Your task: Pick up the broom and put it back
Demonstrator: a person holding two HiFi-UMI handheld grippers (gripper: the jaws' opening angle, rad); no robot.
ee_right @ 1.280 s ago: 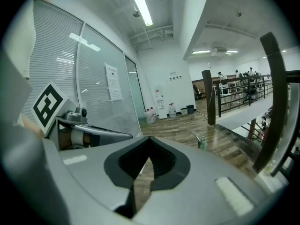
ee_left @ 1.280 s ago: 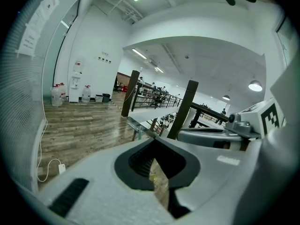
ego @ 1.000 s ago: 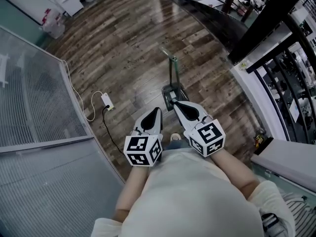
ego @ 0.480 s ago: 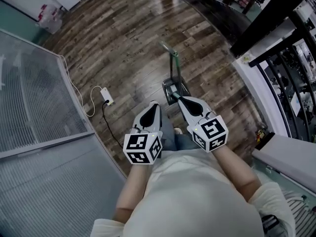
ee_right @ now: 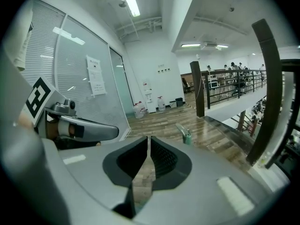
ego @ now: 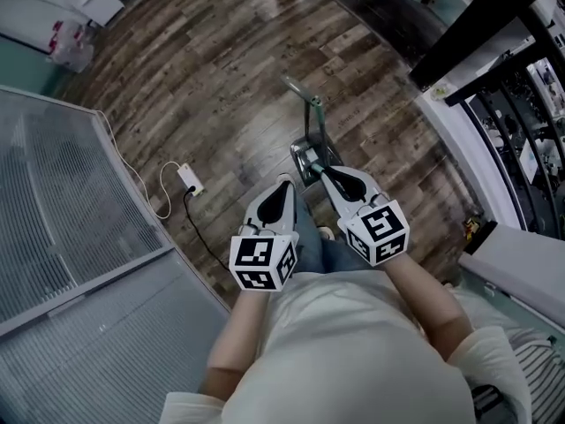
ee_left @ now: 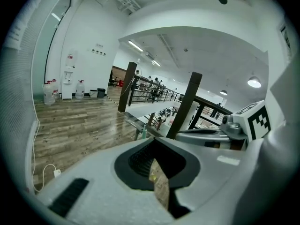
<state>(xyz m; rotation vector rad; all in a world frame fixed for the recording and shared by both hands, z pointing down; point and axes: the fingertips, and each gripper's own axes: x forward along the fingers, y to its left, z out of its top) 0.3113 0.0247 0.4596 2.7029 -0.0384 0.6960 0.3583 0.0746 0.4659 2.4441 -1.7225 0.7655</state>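
Broom with green handle and dark head [ego: 311,131] stood upright on the brown wooden floor [ego: 221,87], just beyond the right gripper [ego: 328,177], whose jaws had just been opening to a slit, nothing between them. Left gripper [ego: 284,184] jaws were pressed together, empty.

Legible text check: nothing could be read.
The left marker cube [ego: 262,262] and right marker cube [ego: 380,230] carried only black-and-white square code patterns, no letters or numbers. A paper notice [ee_right: 95,81] was stuck on the glass partition [ee_right: 61,69], its print too small to read. Small plaques [ee_right: 162,70] on the far white wall [ee_right: 152,46] were blurred beyond reading. A red label [ee_left: 70,56] stood above the water dispenser [ee_left: 68,86], wording not resolved.
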